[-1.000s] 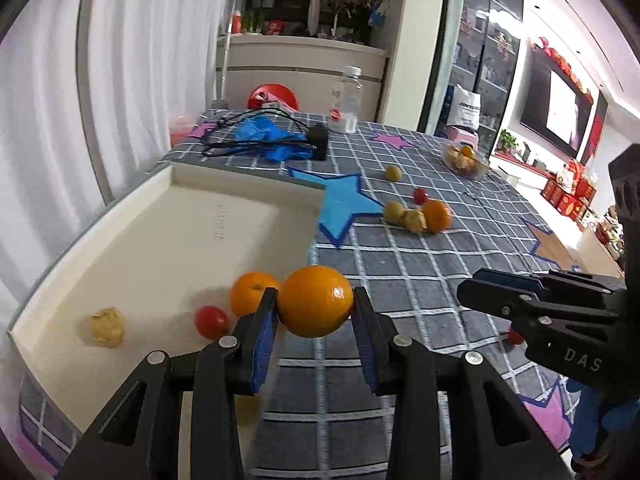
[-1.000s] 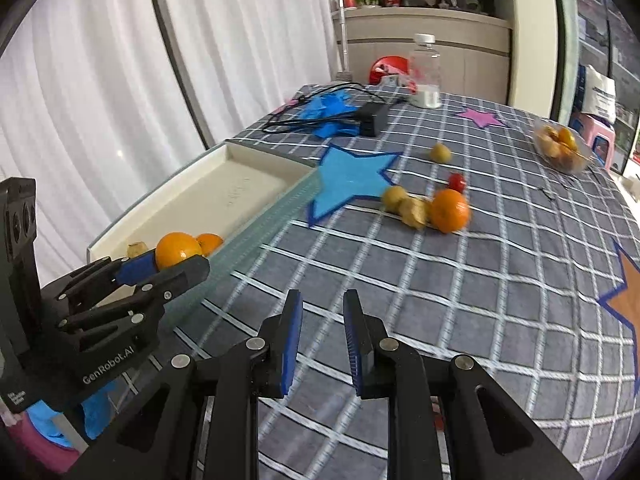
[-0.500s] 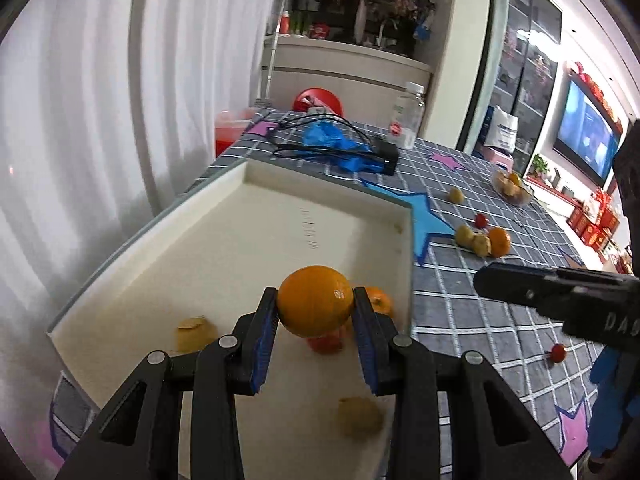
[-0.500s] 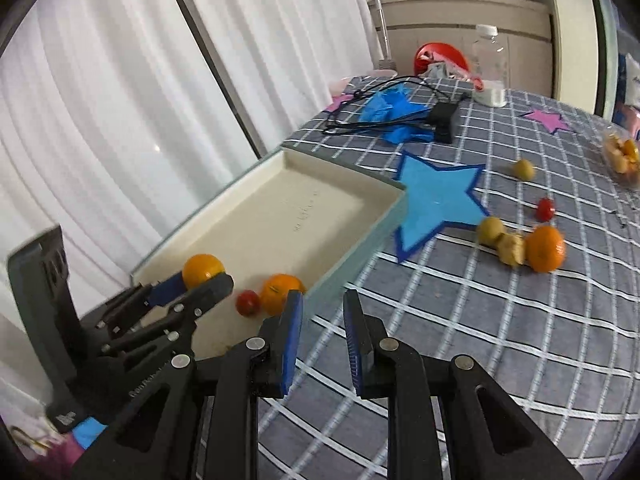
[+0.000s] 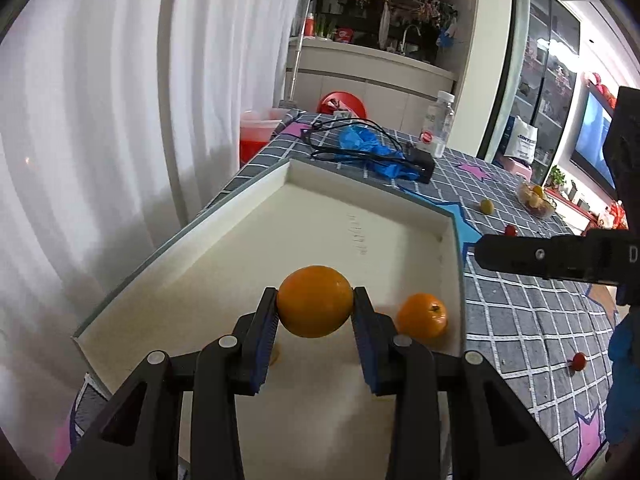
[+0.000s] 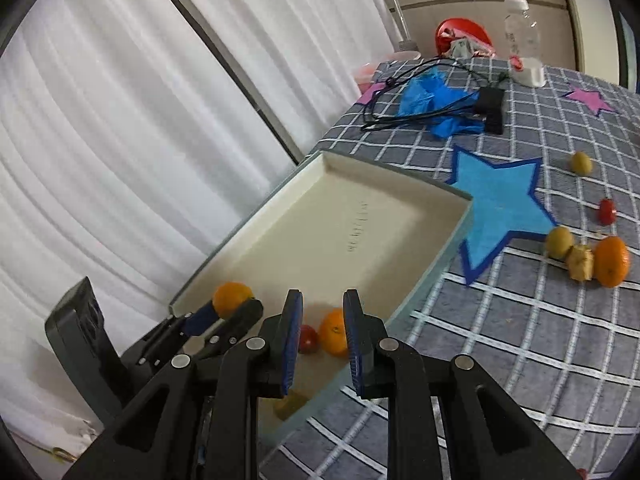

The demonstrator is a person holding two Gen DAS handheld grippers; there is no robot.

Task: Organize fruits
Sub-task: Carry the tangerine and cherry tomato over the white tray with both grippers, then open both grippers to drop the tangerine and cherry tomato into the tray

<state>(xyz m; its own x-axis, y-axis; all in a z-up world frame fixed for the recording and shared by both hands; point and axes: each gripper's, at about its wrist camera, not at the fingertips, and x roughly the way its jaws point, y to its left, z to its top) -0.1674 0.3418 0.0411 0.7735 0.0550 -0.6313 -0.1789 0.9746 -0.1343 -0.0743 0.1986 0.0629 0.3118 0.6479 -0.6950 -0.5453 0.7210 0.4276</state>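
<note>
My left gripper (image 5: 316, 296) is shut on an orange (image 5: 312, 314) and holds it above the near part of the white tray (image 5: 360, 184). A second orange (image 5: 422, 316) lies on the tray floor just to the right. In the right wrist view the tray (image 6: 440, 264) also holds a red cherry tomato (image 6: 307, 339) and a yellowish fruit (image 6: 290, 406). My right gripper (image 6: 323, 300) is shut with nothing in it, over the tray's near right rim. An orange (image 6: 611, 256), a husked fruit (image 6: 580, 262) and several small fruits lie on the checked cloth at the right.
A blue bag tangled with black cable (image 6: 436, 96) and a clear bottle (image 6: 524, 52) sit beyond the tray. A bowl of fruit (image 5: 536, 200) stands far right. A loose cherry tomato (image 5: 579, 361) lies near the table's front. White curtains hang close on the left.
My left gripper has carried the orange leftward from the tray's right rim to over its floor. The right gripper has swung left, so the tray now lies straight ahead of it.
</note>
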